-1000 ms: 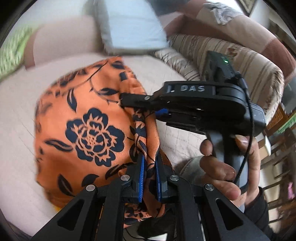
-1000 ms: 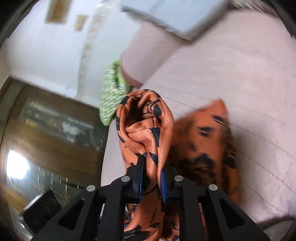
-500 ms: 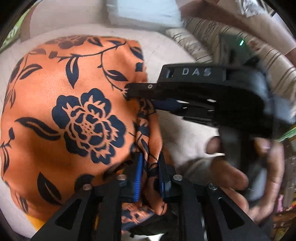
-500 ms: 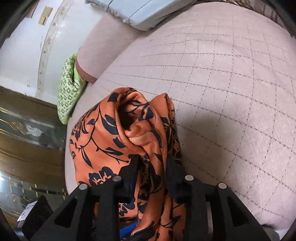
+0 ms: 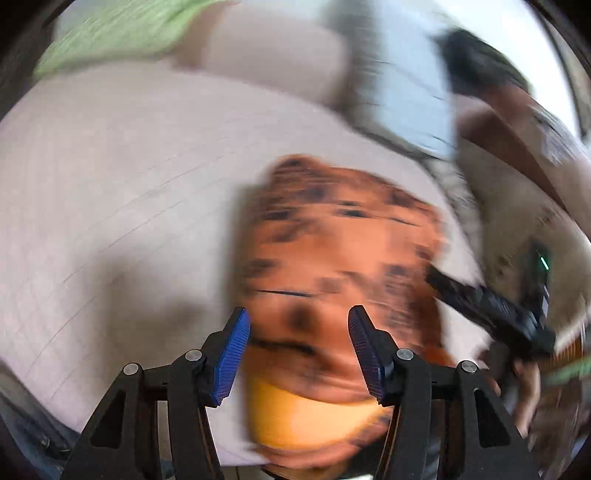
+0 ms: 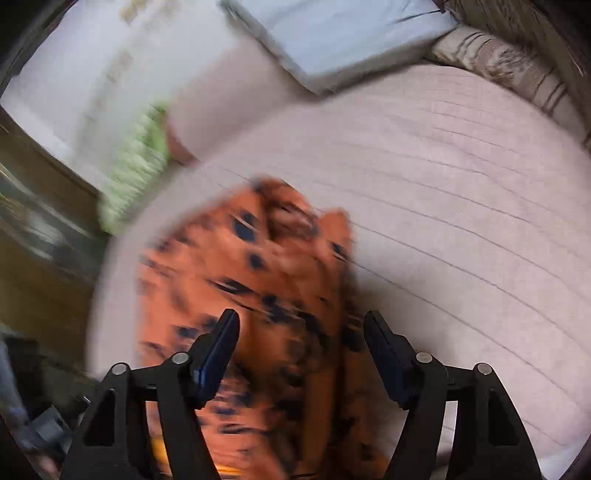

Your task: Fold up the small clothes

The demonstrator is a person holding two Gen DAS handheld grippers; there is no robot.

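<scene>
Left claw (image 5: 299, 354) gaping, gripping nothing; cloth (image 5: 343, 280) lying just ahead on bed (image 5: 110, 177). Right claw (image 6: 301, 354) spreading wide too, cloth (image 6: 258, 295) bunching ahead between fingers. Likely fold getting laid down. Everything blurring.

Your orange garment (image 5: 343, 258) with dark navy floral print, pale pink quilted cover (image 6: 461, 206), light blue pillow (image 6: 332, 33), green patterned cushion (image 5: 122, 33), beige striped throw (image 6: 517, 74), blue-padded black grippers.

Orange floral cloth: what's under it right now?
The orange floral cloth lies on the pale quilted cushion. A plain yellow-orange layer peeks out at its near edge; blur hides whether that is lining or a separate piece. Anything further beneath is covered.
</scene>
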